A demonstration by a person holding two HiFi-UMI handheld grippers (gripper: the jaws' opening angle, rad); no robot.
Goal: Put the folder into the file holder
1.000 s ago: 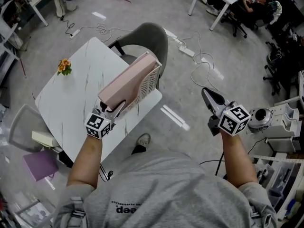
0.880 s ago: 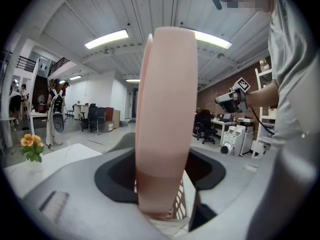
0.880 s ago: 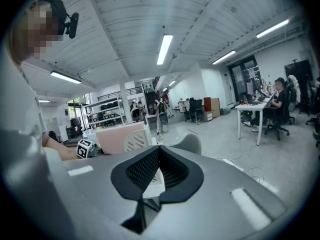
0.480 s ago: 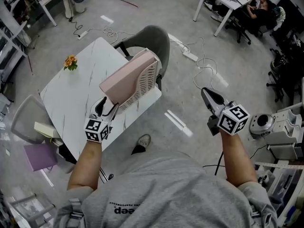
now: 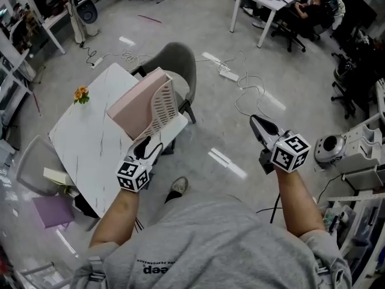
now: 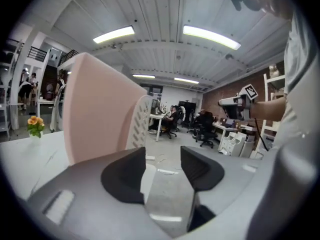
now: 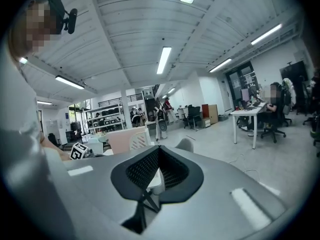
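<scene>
On the white marble-patterned table [image 5: 84, 143], at its far right corner, the smooth pink folder [image 5: 129, 104] stood slanted inside the file holder [image 5: 161, 103], a white plastic one whose side wall was pierced by rows of slots. A small orange flower sprig [image 5: 80, 93] sat at the table's far left, and a grey shell-shaped chair [image 5: 183, 58] stood just beyond the holder. The left gripper [image 5: 151, 143] hung near the table's near right edge, close to the holder but apart from it; its smooth dark pads were parted with only floor and table showing between them, and they had just been drawing a little closer. The right gripper [image 5: 255, 124] was held well off to the right over the grey concrete floor [image 5: 240, 71], its mesh-textured pads pressed together at the tips on nothing. Each gripper carried a white cube printed with black square marker patterns. The only readable writing was a word ending in "eep" on the person's grey shirt [image 5: 204, 245], seen upside down; the smaller print by it was too fine to read. Compared with a second earlier, the left gripper had let go of the folder's near end and pulled back toward the person, while the folder remained seated in the holder and the right gripper stayed clenched.
</scene>
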